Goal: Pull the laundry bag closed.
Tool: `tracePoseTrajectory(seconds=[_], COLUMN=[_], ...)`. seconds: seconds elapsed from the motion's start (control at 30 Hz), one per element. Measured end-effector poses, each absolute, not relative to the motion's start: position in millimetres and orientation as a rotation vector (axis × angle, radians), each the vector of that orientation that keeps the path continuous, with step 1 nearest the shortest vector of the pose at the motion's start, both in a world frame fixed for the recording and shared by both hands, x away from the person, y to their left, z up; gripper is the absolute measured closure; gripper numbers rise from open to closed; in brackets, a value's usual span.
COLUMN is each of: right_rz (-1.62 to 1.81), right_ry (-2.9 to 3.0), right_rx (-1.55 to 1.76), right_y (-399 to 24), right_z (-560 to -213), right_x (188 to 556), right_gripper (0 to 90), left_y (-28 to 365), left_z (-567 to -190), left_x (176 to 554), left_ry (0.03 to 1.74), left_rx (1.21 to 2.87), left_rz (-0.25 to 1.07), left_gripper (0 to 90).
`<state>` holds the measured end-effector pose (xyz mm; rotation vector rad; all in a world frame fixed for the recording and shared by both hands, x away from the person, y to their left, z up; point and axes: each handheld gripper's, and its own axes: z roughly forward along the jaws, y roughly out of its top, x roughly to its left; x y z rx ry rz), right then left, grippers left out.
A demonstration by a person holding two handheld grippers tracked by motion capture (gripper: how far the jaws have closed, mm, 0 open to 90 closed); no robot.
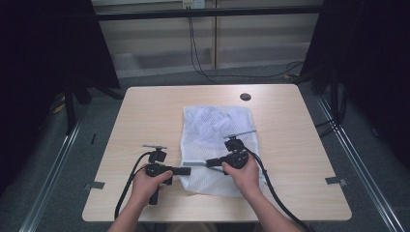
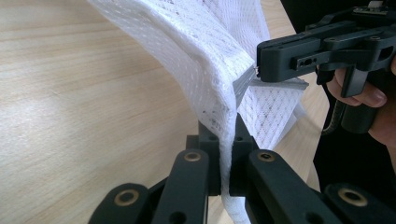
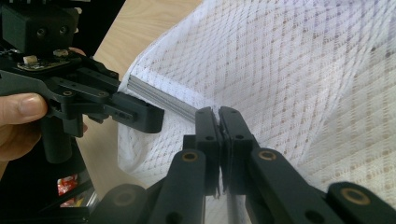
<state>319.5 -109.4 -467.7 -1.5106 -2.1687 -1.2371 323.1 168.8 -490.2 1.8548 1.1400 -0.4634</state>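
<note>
A white mesh bag (image 1: 212, 128) lies flat in the middle of the wooden table (image 1: 145, 116). Its near end has a grey zipper strip (image 1: 196, 165). My left gripper (image 1: 187, 170) points right at the bag's near left edge. In the left gripper view the left gripper (image 2: 226, 135) is shut on a raised fold of the mesh bag (image 2: 210, 56). My right gripper (image 1: 209, 163) points left and meets it. In the right gripper view the right gripper (image 3: 218, 114) is shut on the bag at the grey zipper strip (image 3: 159, 98), with the mesh bag (image 3: 303, 84) spread behind.
A round black grommet (image 1: 245, 96) sits in the table's far edge. Black cables (image 1: 203, 67) run over the floor behind the table. Metal rails (image 1: 360, 164) flank both sides. Bare wood lies left and right of the bag.
</note>
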Motion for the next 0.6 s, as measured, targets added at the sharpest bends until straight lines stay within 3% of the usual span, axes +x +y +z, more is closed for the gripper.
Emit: tracePoseTrajectory(seconds=[0.6], right_rz=[-1.246], right_ry=[-2.176], right_rx=[-1.504], right_y=[-116.3], right_z=[-467.3], right_x=[317.0], right_gripper=[87.0], left_y=[168.9], left_z=[-490.2], left_x=[322.6], left_ry=[1.155], left_rx=[1.855], left_rz=[-0.461], left_gripper=[88.6])
